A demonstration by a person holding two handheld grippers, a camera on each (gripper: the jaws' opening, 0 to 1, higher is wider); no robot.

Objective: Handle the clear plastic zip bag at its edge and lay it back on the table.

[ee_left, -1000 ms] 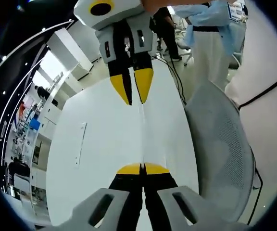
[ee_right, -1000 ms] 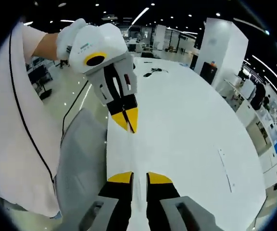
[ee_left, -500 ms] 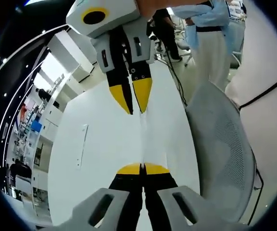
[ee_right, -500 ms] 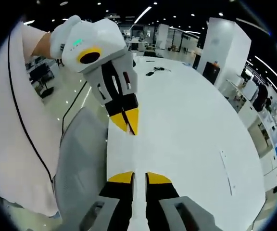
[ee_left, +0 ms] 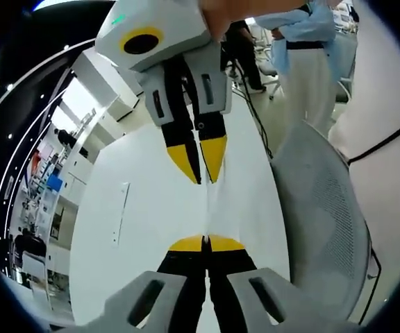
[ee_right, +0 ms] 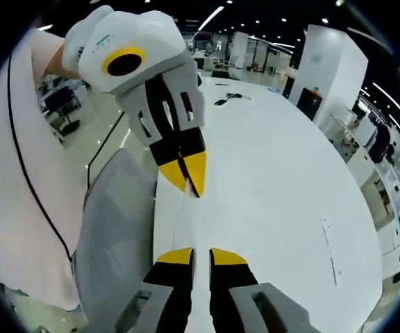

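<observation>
Both claws, left point(ee_left: 206, 243) and right point(ee_right: 201, 257), have drawn closer along the zip bag point(ee_left: 206, 205).

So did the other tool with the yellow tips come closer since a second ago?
Yes. In the left gripper view the right tool sits lower over the white table, nearer the left tool.

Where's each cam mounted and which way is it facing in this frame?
Left gripper view: rides on the left gripper, looking along its jaws across the white table at the right gripper; a hand grips that gripper at the top.
Right gripper view: rides on the right gripper, facing the opposite way at the left gripper, held by a gloved hand.
Shared: the two views face each other over the table, with the grey mesh chair beside it and the clear zip bag's edge between the grippers.
</observation>
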